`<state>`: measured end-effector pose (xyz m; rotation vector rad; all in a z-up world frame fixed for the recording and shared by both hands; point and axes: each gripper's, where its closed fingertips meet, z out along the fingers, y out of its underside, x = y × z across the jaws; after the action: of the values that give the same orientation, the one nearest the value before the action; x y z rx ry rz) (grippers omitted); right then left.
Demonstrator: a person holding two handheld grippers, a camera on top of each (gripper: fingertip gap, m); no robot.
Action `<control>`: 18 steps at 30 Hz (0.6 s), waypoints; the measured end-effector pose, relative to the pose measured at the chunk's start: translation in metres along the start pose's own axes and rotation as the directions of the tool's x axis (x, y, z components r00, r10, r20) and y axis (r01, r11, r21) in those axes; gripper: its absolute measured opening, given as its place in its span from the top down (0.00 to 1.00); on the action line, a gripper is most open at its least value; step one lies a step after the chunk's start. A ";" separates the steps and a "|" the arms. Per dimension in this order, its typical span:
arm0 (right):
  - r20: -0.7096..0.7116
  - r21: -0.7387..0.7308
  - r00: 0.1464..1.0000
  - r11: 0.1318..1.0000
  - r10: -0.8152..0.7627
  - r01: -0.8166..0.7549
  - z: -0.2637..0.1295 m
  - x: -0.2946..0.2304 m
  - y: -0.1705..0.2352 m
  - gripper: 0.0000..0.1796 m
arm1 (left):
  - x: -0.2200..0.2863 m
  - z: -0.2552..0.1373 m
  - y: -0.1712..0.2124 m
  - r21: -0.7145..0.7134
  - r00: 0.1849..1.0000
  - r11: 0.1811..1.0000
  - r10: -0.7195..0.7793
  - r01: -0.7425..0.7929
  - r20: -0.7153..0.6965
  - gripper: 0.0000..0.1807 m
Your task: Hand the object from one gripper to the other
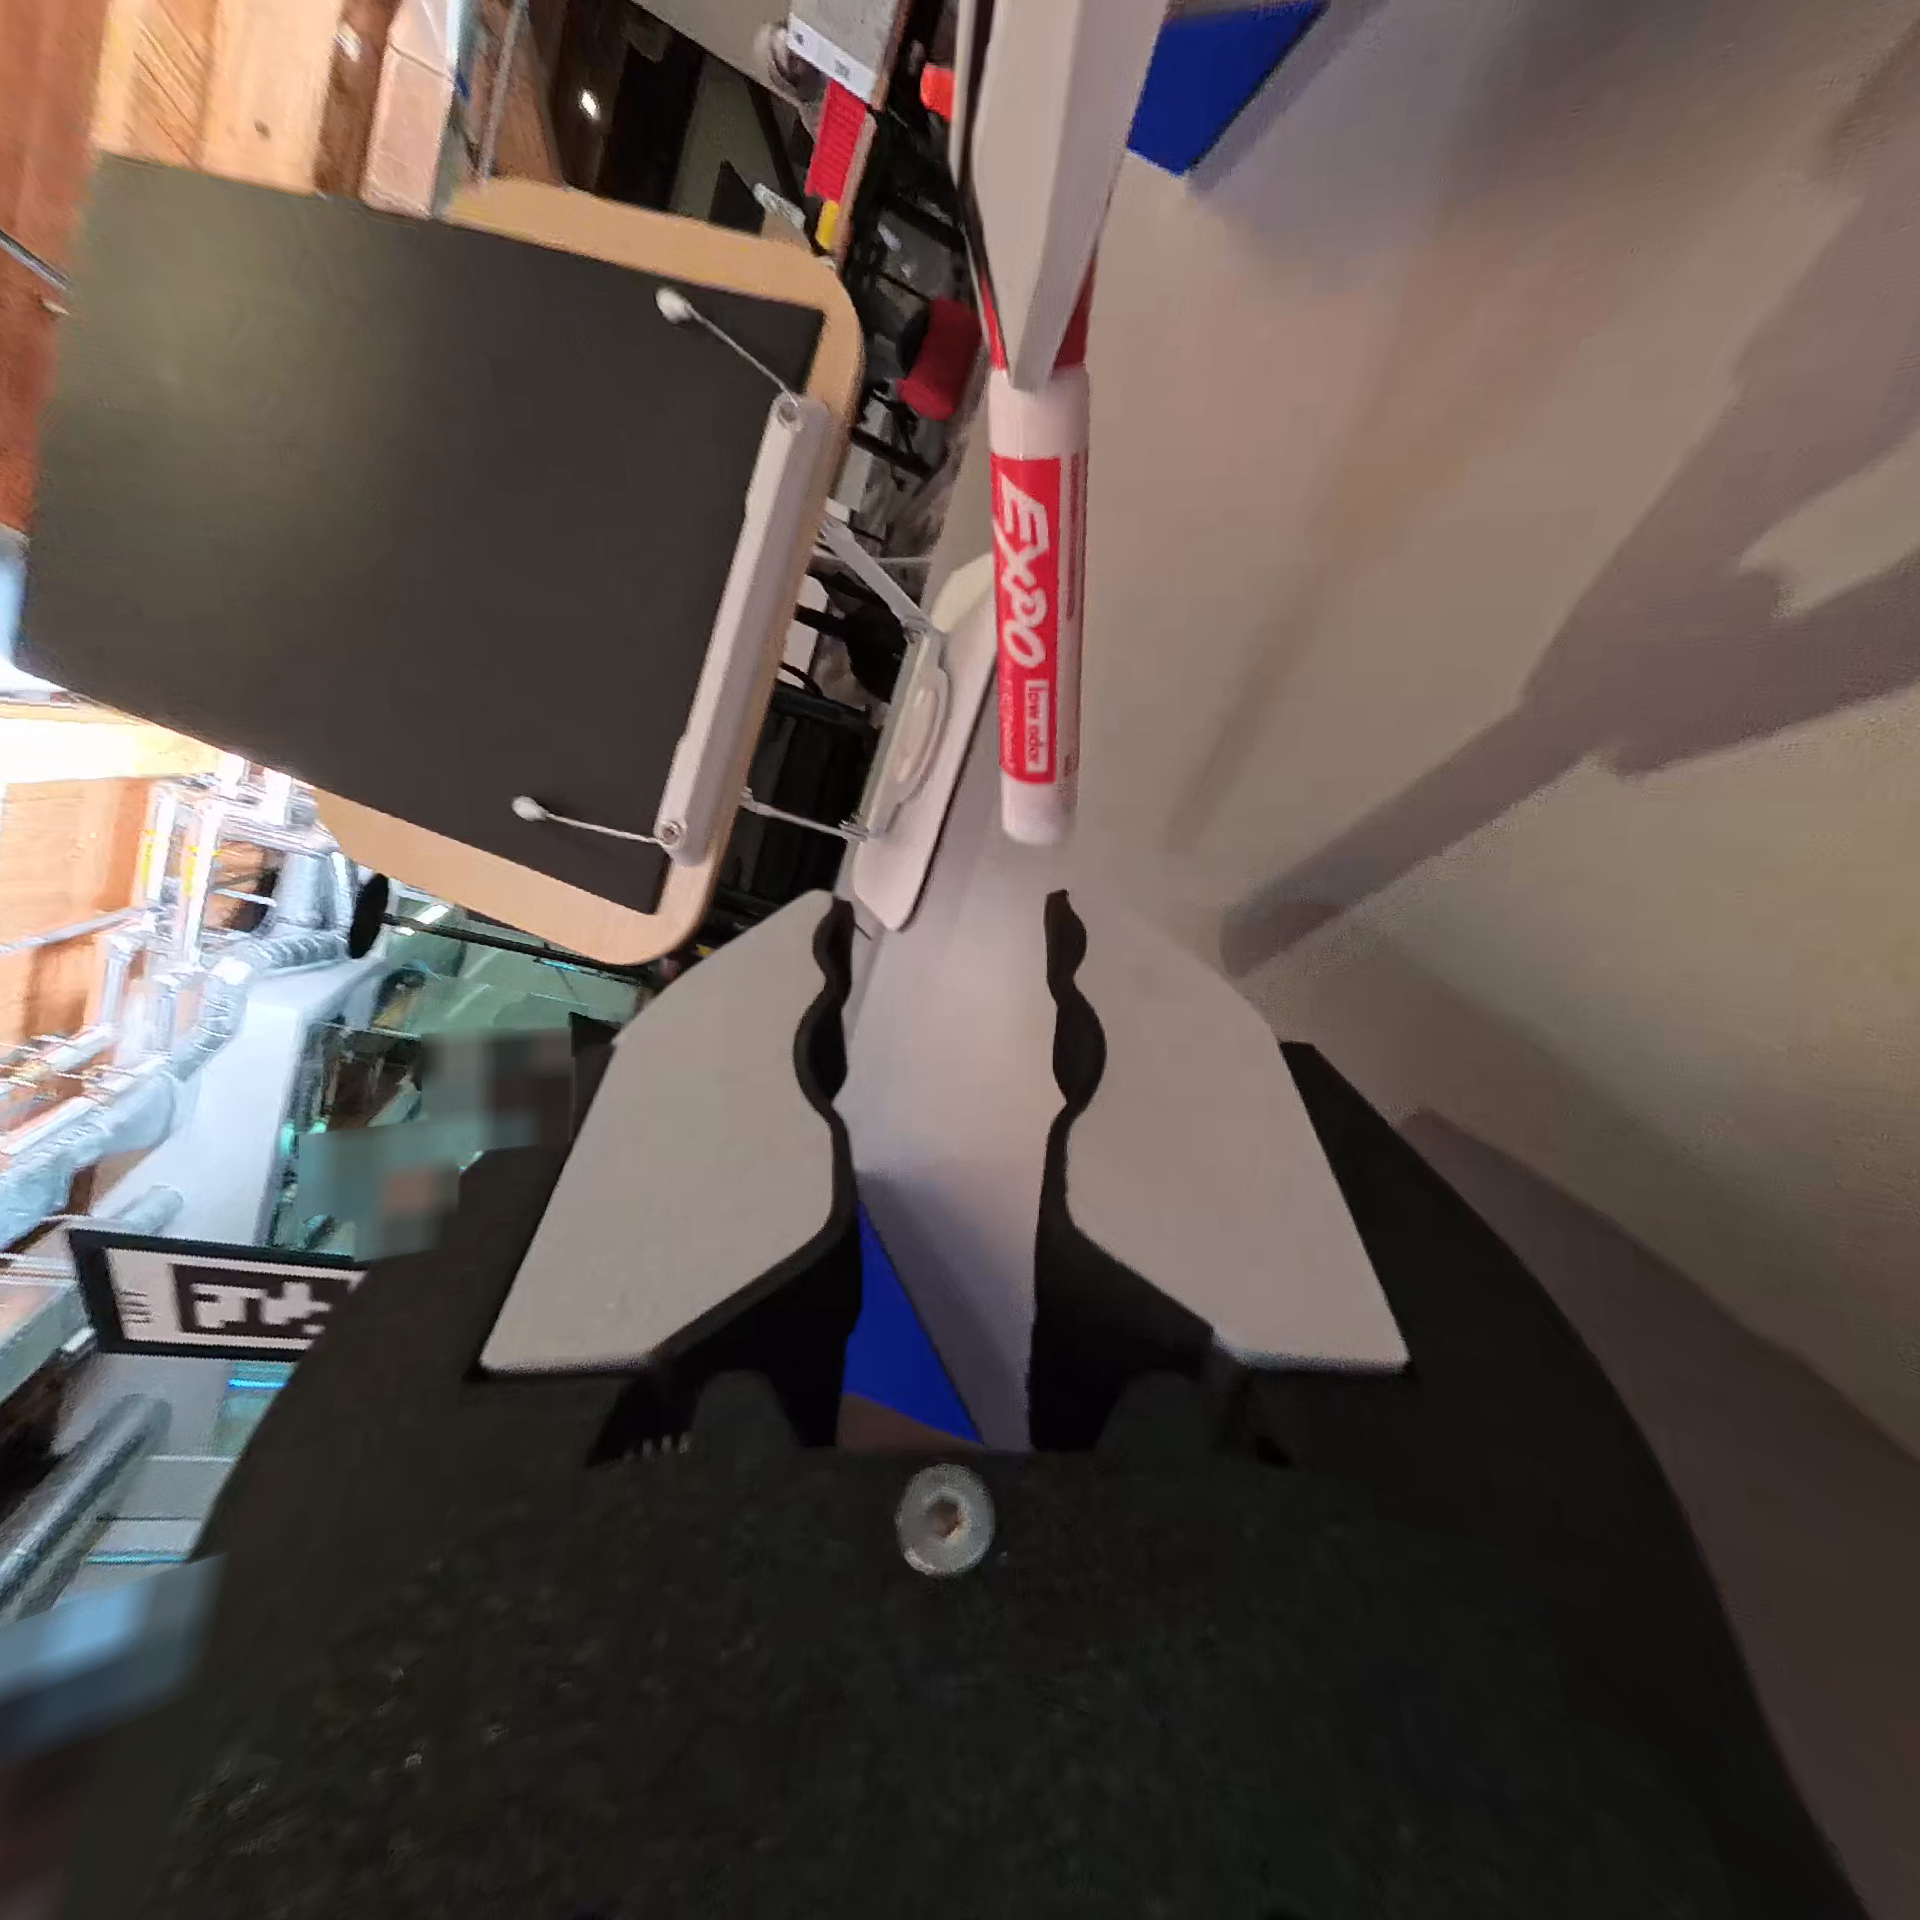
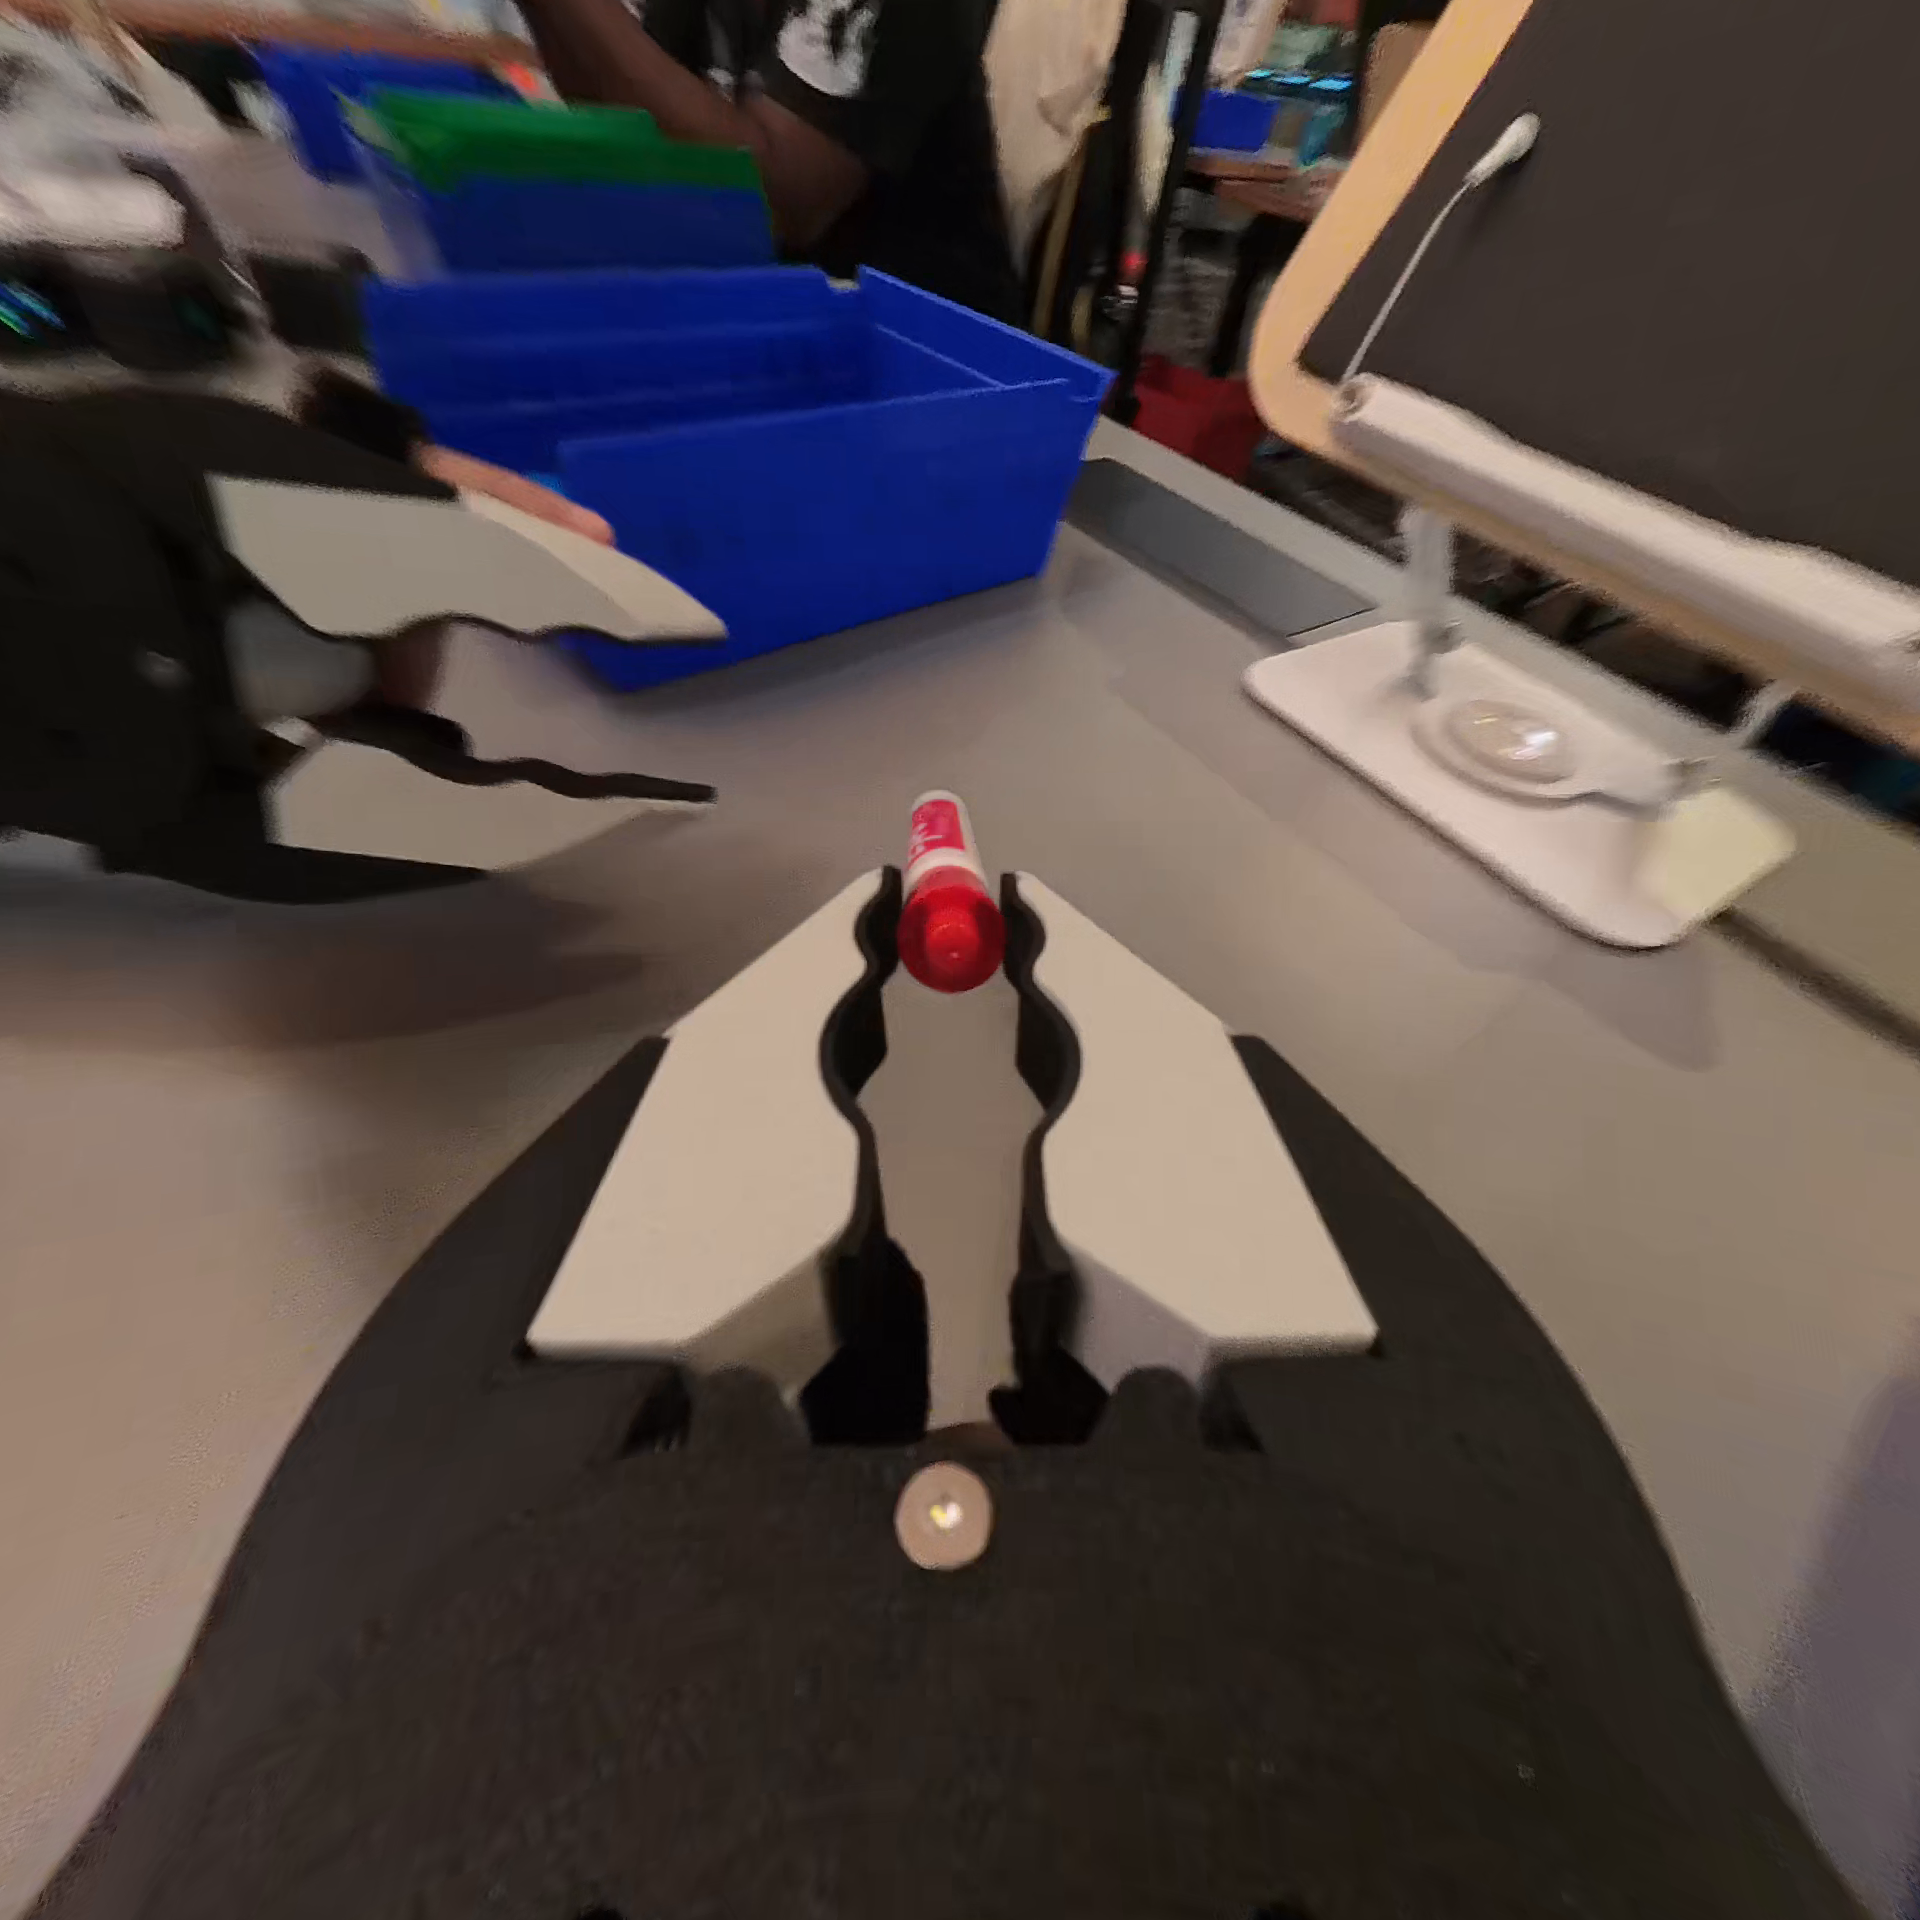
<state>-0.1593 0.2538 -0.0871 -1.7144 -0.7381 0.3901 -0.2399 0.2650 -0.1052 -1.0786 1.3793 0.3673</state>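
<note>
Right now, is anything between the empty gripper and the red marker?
No. In the left wrist view, only bare grey table shows between the open left gripper and the marker held by the right gripper.

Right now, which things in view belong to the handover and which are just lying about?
Part of the job:
red marker, clamped at its cap end
right gripper, holding it
left gripper, open and empty, near the marker's free end

Just lying about:
blue bins
green bin
tilted black board on a white stand
</note>
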 end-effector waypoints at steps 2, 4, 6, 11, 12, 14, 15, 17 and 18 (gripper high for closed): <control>-0.052 -0.023 0.987 0.988 -0.154 0.153 0.000 -0.005 -0.002 0.90 | 0.000 -0.003 -0.010 0.037 0.999 0.999 0.038 -0.039 0.023 0.79; 0.004 -0.008 0.988 0.988 -0.154 0.154 0.005 -0.023 -0.005 0.90 | 0.004 -0.006 -0.019 0.067 0.997 0.995 0.069 -0.071 0.032 0.79; 0.089 0.015 0.993 0.997 -0.081 0.080 0.009 -0.041 -0.009 0.90 | 0.007 -0.007 -0.025 0.077 0.996 0.993 0.082 -0.085 0.038 0.79; 0.267 0.047 0.960 0.994 0.080 -0.096 0.014 -0.074 -0.020 0.90 | 0.012 -0.007 -0.031 0.089 0.998 0.994 0.062 -0.064 0.023 0.78; 0.281 0.044 0.955 0.993 0.091 -0.108 0.015 -0.078 -0.021 0.90 | 0.011 -0.008 -0.032 0.091 0.997 0.994 0.064 -0.067 0.032 0.81; 0.275 0.022 0.957 0.995 0.091 -0.101 0.017 -0.080 -0.017 0.89 | 0.009 -0.008 -0.032 0.089 0.997 0.993 0.072 -0.075 0.036 0.89; 0.270 0.019 0.958 0.994 0.100 -0.109 0.018 -0.080 -0.016 0.89 | 0.009 -0.008 -0.031 0.083 0.997 0.994 0.067 -0.070 0.031 0.90; 0.303 0.037 0.944 0.988 0.129 -0.147 0.016 -0.082 -0.017 0.89 | 0.006 -0.007 -0.031 0.081 0.998 0.995 0.054 -0.056 0.032 0.90; 0.326 0.061 0.936 0.985 0.135 -0.163 0.014 -0.082 -0.020 0.88 | 0.004 -0.007 -0.030 0.080 0.999 0.996 0.040 -0.042 0.036 0.90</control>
<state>-0.2338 0.2130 -0.0812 -1.6475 -0.8125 0.8111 -0.2203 0.2426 -0.0955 -0.9750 1.3755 0.3559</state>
